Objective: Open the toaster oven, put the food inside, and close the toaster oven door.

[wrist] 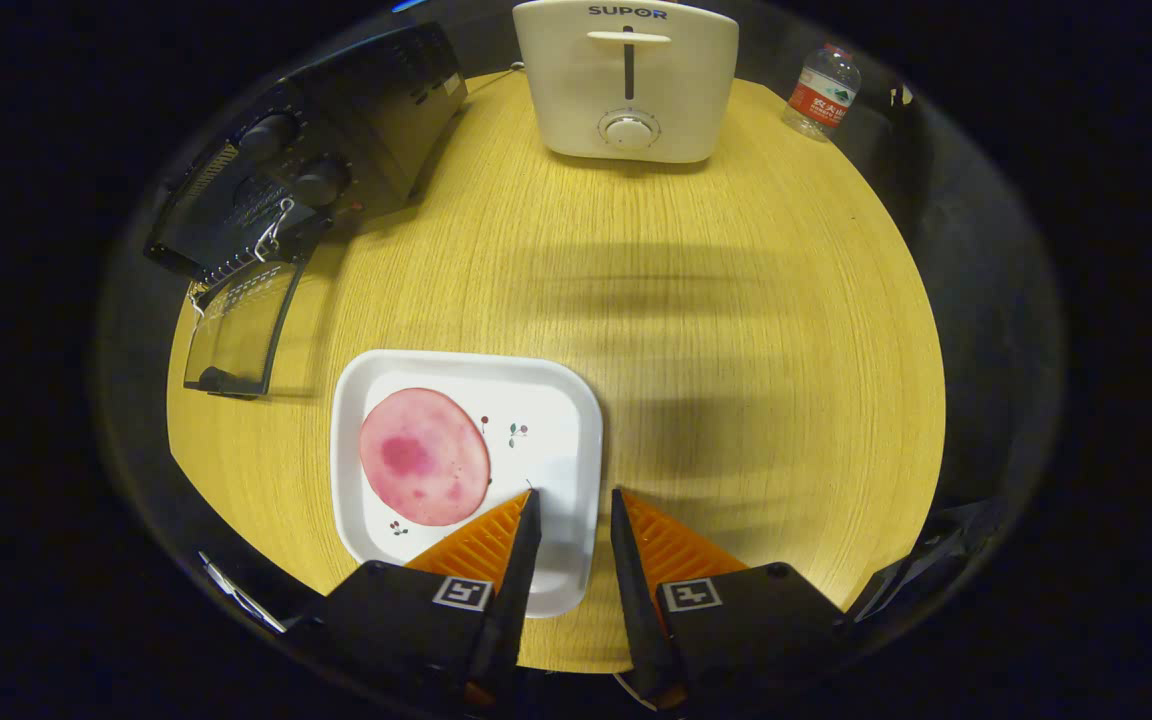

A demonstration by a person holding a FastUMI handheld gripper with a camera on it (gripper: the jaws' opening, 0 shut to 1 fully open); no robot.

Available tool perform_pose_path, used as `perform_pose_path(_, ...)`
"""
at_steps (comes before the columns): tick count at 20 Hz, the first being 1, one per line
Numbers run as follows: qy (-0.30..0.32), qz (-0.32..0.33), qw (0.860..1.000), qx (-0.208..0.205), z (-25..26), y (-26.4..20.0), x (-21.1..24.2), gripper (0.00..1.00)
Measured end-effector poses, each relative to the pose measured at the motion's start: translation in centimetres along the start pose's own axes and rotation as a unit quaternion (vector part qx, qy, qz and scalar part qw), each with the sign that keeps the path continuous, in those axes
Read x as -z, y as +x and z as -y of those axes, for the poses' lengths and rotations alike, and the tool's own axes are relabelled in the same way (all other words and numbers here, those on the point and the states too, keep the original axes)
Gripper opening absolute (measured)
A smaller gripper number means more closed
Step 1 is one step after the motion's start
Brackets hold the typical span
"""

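A black toaster oven (316,170) stands at the table's far left, its glass door (241,335) folded down flat onto the table. A round pink slice of food (423,456) lies on a white square plate (561,420) just ahead of my fingers. My gripper (574,495) hovers above the plate's near right corner, open by a narrow gap with nothing between its orange fingers (484,545). The slice sits to the left of the left fingertip, apart from it.
A cream pop-up toaster (626,80) stands at the table's far edge, a small water bottle (822,92) to its right. The round wooden table (756,330) is bare on the right. A thin metal object (241,595) lies off the table's near left edge.
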State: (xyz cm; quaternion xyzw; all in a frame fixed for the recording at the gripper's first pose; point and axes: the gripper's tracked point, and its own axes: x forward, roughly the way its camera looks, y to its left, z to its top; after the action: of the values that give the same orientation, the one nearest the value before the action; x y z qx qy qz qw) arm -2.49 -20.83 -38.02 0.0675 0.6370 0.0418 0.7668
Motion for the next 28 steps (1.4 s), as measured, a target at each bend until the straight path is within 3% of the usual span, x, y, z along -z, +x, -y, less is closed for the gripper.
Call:
perform_pose_path(2, 0.018, -0.004, 1.0, -0.003, 0.0, 0.5, -0.1, 0.34)
perform_pose_path(3, 0.03, -0.003, 1.0, -0.005, 0.3, 0.2, -0.2, 0.33)
perform_pose_path(5, 0.037, -0.004, 0.999, -0.02, 0.4, 0.2, -0.1, 0.17)
perform_pose_path(6, 0.031, 0.005, 0.999, -0.022, 0.7, 0.6, -0.5, 0.17)
perform_pose_path(7, 0.022, 0.0, 0.999, -0.03, 0.5, -0.1, -0.2, 0.06)
perform_pose_path(9, 0.02, 0.009, 0.999, -0.034, 0.7, 0.1, -0.2, 0.02)
perform_pose_path(18, 0.057, 0.006, 0.996, -0.065, 0.6, -0.1, -0.2, 0.02)
perform_pose_path(28, 0.183, 0.036, 0.977, -0.103, -0.5, -2.0, 0.1, 0.02)
